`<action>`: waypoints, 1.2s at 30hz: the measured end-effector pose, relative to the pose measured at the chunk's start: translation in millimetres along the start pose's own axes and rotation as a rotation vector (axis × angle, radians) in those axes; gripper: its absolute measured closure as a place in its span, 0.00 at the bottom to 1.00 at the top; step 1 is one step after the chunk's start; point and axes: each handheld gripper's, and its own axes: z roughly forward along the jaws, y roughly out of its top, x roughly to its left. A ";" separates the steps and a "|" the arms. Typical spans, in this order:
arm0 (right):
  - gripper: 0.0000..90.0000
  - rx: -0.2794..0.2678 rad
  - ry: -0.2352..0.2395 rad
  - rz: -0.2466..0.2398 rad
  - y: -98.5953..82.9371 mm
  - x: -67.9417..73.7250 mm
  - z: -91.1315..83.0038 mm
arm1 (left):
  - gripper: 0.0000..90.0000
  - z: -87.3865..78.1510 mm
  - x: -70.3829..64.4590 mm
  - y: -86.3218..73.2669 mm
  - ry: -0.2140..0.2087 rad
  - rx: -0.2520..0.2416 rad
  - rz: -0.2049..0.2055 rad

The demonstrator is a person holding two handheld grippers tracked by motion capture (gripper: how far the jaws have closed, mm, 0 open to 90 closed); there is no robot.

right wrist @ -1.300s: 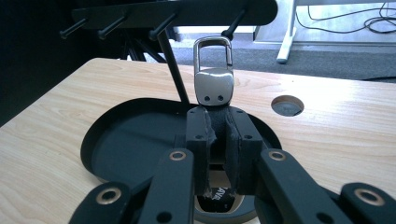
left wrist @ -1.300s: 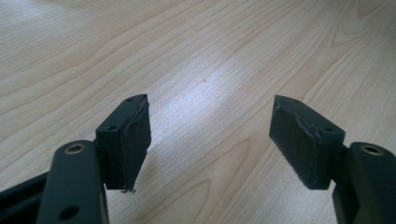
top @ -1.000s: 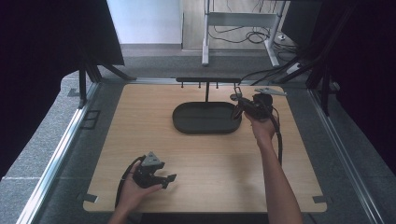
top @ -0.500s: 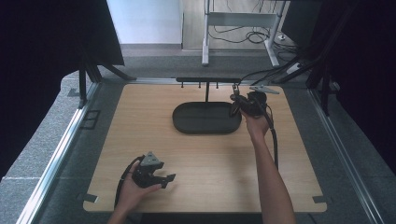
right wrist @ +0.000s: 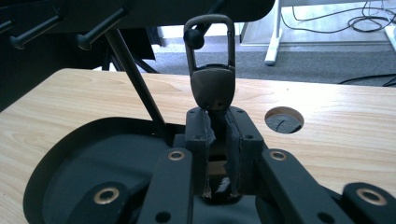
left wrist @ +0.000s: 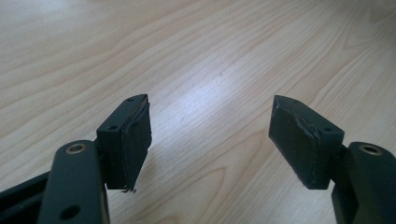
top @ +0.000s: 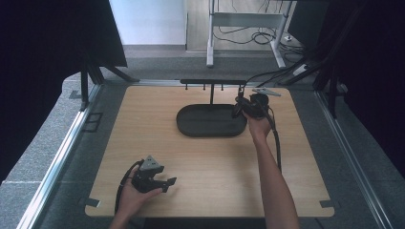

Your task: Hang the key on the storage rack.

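The left tool sits low over the wooden bench, near the person's edge, held in the left hand. In the left gripper view its jaws are spread wide w/ nothing between them, only bare wood grain past the pads.

The right tool is at the far right end of the dark oval tray, held by the right hand; in the high view the right tool reaches toward the black rack w/ its row of pegs. In the right gripper view its jaws are pressed nearly together, pinching the dark lower body of a small clip w/ a metal loop on top. The clip stands upright directly above the jaws, and its loop is level w/ the ball tip of one peg; can't tell if the loop is over the peg or just in front of it. Two more pegs stick out further to the tool's left. The rack's slanted post drops into the tray just left of the jaws. The tray lies below and left of the tool. A round hole in the bench lies just right of the jaws.
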 end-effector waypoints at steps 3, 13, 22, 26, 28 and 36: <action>0.86 -0.003 0.012 0.005 -1.1 0.7 1.8 | 0.34 0.1 -1.1 0.3 0.005 -0.001 0.000; 0.62 -0.002 0.022 -0.034 3.1 14.6 -20.8 | 0.34 -1.6 -0.7 -1.4 0.013 -0.001 0.004; 0.54 0.027 0.064 -0.110 -4.0 28.8 -50.8 | 0.34 -4.1 -1.8 -1.7 0.021 -0.001 0.014; 0.55 0.066 0.106 -0.147 -18.6 30.2 -63.7 | 0.34 -3.7 -4.9 -1.0 0.021 -0.004 0.017; 0.55 0.075 0.121 -0.159 -27.0 29.2 -70.6 | 0.34 -3.3 -5.5 -0.7 0.021 0.000 0.020; 0.54 0.092 0.188 -0.187 -57.1 27.9 -97.0 | 0.34 -3.7 -6.7 -0.3 0.030 0.003 0.024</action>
